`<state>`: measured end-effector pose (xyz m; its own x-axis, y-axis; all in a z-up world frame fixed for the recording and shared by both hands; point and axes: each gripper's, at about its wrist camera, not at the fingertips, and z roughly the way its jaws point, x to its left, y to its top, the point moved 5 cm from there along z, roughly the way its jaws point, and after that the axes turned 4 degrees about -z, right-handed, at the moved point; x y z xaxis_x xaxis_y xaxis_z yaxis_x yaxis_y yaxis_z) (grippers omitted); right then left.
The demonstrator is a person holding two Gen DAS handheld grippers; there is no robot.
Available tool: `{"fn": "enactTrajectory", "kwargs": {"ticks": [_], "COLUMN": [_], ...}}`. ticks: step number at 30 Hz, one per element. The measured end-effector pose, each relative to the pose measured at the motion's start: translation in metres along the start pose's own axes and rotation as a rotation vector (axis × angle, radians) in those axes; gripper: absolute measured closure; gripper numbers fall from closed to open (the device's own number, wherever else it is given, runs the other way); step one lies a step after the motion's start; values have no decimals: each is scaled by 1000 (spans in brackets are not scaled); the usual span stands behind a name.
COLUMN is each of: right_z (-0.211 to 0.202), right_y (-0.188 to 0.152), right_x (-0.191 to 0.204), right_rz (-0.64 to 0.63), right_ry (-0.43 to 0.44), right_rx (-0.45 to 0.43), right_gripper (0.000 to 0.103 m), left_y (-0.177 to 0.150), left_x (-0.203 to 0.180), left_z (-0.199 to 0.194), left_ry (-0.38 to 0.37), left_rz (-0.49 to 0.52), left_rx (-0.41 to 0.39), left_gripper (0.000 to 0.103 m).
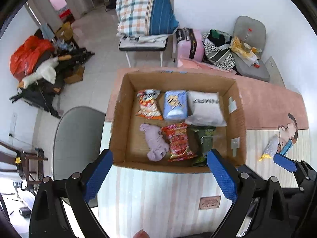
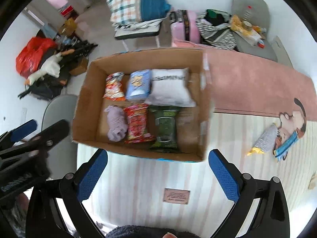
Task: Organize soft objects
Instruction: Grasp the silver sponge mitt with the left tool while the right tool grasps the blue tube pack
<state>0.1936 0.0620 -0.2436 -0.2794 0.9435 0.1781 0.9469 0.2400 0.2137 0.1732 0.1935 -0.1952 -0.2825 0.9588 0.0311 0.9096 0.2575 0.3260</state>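
An open cardboard box [image 1: 118, 107] [image 2: 83, 107] stands on the table and holds several soft items in two rows. The back row has an orange snack bag [image 1: 147, 104], a blue tissue pack [image 1: 175, 105] and a white pillow pack [image 1: 206, 107]. The front row has a lilac cloth [image 1: 155, 142], a red snack bag [image 1: 178, 140] and a green wipes pack [image 1: 205, 140]. A silver-and-yellow packet [image 2: 263, 140] lies on the table to the right of the box. My left gripper [image 1: 159, 158] is open and empty at the box's near wall. My right gripper [image 2: 157, 158] is open and empty, just short of the box.
The table carries a striped and pink cloth with a cartoon figure [image 2: 293, 117]. A grey chair [image 1: 77, 138] stands at the table's left. Behind are a suitcase [image 1: 188, 45], a bedding-stacked chair [image 1: 144, 11] and a floor pile of bags [image 1: 33, 59].
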Motion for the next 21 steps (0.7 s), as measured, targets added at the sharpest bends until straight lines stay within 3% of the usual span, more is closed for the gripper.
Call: {"fn": "enactTrajectory", "kwargs": {"ticks": [8,16,19,21], "right_z": [-8,-4,11,28], "right_y": [-27,-69,-79,-84], "right_x": [-146,-333,-386,-421], "right_rz": [268,580,650,698], "right_ry": [-36,-78,-88,-74], "right_rx": [12,52,74,103], "right_gripper": [0,0,2,8], "left_y": [7,-3,-10,-14], "left_x": [-118,-290,-347,-376], "left_z": [11,65,99,123], "left_ry": [-39,-122,-120,-114], "left_rz": [162,436,526,559], "left_rx": [-9,118,182,233], "left_gripper": [6,7,22,26]}}
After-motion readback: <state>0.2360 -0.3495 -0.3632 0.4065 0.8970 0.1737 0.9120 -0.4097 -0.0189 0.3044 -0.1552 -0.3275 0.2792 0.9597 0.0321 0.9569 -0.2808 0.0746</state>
